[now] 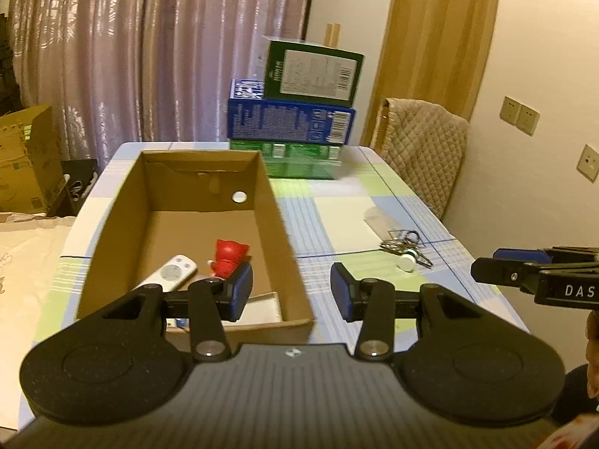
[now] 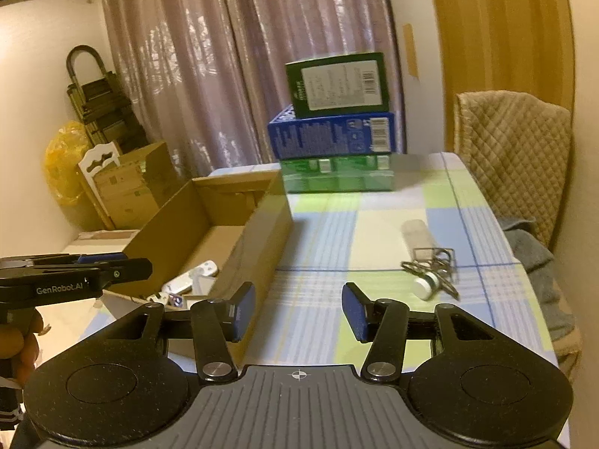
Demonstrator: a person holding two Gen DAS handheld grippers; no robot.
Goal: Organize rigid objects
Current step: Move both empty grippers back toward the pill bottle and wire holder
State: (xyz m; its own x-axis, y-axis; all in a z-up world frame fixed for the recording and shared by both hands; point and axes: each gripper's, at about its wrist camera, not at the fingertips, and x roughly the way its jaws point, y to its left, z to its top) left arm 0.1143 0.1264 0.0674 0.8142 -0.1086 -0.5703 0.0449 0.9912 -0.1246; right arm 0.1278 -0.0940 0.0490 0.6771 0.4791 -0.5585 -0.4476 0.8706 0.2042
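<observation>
L gripper (image 1: 291, 292) hangs over the near right corner of the cardboard box (image 1: 288, 224), jaws wide apart, nothing btwn the blue pads (image 1: 241, 292). R gripper (image 2: 297, 312) sits just right of the box's long side, jaws also wide, holding nothing; from the L wrist cam it shows side-on at the right edge, so its gap can't be read there.

Inside the box, near end: a white remote (image 1: 170, 275), a red figurine (image 1: 228, 258) just beside it, & a white flat item (image 1: 264, 308) against the near wall.

On the checked tablecloth (image 2: 318, 232), right of the box & apart from it: a bunch of keys w/ a small white cylinder (image 2: 425, 285), then a clear plastic tube (image 2: 415, 235) a bit farther back.

Far end of table: stacked cartons, green pack (image 2: 337, 176) at bottom, blue box (image 2: 333, 136) on it, dark green box (image 2: 337, 82) on top. Curtain (image 2: 224, 56) behind; chair w/ quilted cover (image 2: 513, 149) at right
</observation>
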